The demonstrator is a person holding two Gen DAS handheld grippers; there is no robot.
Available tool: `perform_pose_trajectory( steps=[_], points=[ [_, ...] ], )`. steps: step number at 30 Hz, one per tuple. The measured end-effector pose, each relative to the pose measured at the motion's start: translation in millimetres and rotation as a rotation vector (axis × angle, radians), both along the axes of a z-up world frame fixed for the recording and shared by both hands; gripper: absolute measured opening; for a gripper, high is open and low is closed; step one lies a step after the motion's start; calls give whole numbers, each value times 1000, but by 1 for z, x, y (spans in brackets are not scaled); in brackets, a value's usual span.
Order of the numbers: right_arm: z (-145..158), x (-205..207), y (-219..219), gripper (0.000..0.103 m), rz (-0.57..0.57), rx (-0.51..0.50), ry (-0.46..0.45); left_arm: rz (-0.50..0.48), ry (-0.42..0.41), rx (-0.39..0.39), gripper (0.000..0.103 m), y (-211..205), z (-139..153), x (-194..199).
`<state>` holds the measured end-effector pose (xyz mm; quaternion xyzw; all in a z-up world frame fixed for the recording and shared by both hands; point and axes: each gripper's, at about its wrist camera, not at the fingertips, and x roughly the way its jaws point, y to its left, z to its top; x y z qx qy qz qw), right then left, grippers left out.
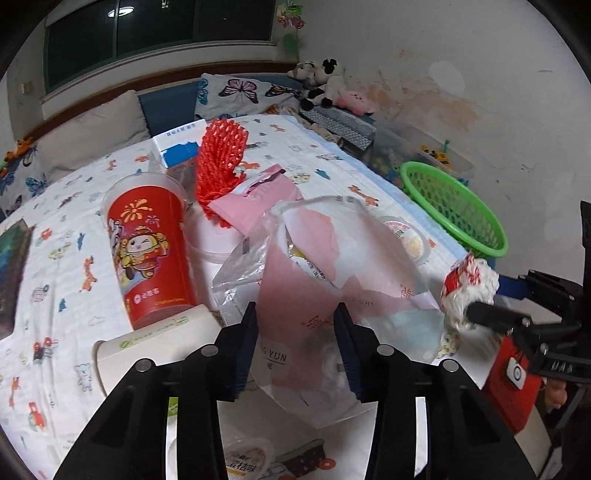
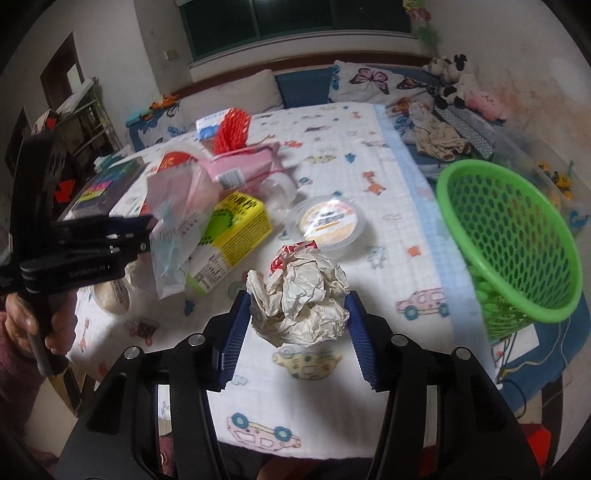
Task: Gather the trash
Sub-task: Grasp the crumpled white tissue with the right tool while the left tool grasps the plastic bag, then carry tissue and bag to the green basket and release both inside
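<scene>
Home bedroom, lived-in. Cues: bed (image 2: 369, 122) under a cartoon-print sheet, butterfly pillows (image 2: 373, 83) along the headboard, plush toys (image 2: 456, 79) piled in the corner. Dark window (image 2: 295, 18) above the bed, stained plaster wall (image 1: 424, 92), clear bin of small toys (image 1: 436, 153) on the wall side.

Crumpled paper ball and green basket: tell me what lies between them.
Right wrist view: only bare printed tablecloth lies between the crumpled paper ball, held by the right gripper, and the green basket.
</scene>
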<state>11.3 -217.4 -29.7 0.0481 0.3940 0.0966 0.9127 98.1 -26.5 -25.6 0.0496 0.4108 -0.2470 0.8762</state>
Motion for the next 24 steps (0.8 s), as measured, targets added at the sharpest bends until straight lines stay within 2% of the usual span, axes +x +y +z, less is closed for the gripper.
perform_pose_trajectory(
  steps=[1, 3, 4, 7, 16, 24],
  points=[
    [1, 0, -4, 53, -8, 0, -4, -3, -2, -5, 30, 0, 1, 0],
    [4, 1, -10, 53, -21, -1, -11, -12, -1, -19, 24, 0, 2, -1],
    [5, 2, -13, 53, -28, -1, -14, -13, -4, -22, 18, 1, 3, -1],
    [11, 2, -27, 53, -59, -7, -31, -9, -8, -25, 9, 1, 6, -3],
    [17, 12, -90, 53, -180, -5, -56, -11, -50, -55, 8, -2, 33, -18],
    [4, 26, -157, 53, -293, -6, -41, -103, -90, -68, 8, -57, 64, -16]
  ],
)
